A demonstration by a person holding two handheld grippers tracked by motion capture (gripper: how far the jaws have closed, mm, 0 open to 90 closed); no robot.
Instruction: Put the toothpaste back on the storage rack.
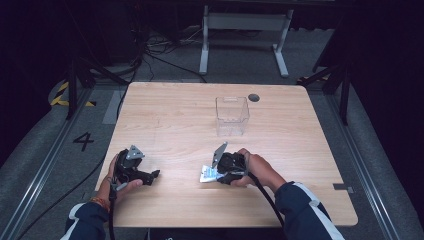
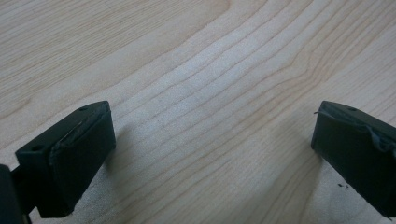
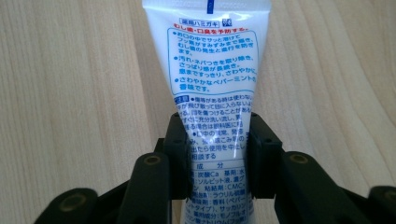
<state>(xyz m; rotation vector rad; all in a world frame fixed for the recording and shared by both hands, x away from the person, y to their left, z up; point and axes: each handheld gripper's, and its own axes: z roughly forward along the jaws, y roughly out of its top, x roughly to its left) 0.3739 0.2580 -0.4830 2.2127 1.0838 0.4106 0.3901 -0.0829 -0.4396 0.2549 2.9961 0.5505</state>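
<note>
Closest to the lens in the right gripper view, the right claw (image 3: pixel 217 158) has its two black jaws pressed against both sides of a white toothpaste tube (image 3: pixel 210 88), holding it around the lower part of its body. Blue and red printed text covers the tube, whose flat crimped end points away from the camera, and the tube lies low over the light wooden table (image 3: pixel 70 93). From the high view, the right claw (image 1: pixel 216 175) sits near the front of the table (image 1: pixel 175 120), a little right of its middle, with the tube (image 1: pixel 208 174) poking out on its left side and resting on the wood. Well apart, toward the left front, the left claw (image 1: pixel 154 175) lies low on the table in the person's left hand (image 1: pixel 120 182). Its own view shows the jaws spread wide with bare wood between them. Farther back stands a clear plastic container (image 1: pixel 232 116), upright, near the table's middle.
</note>
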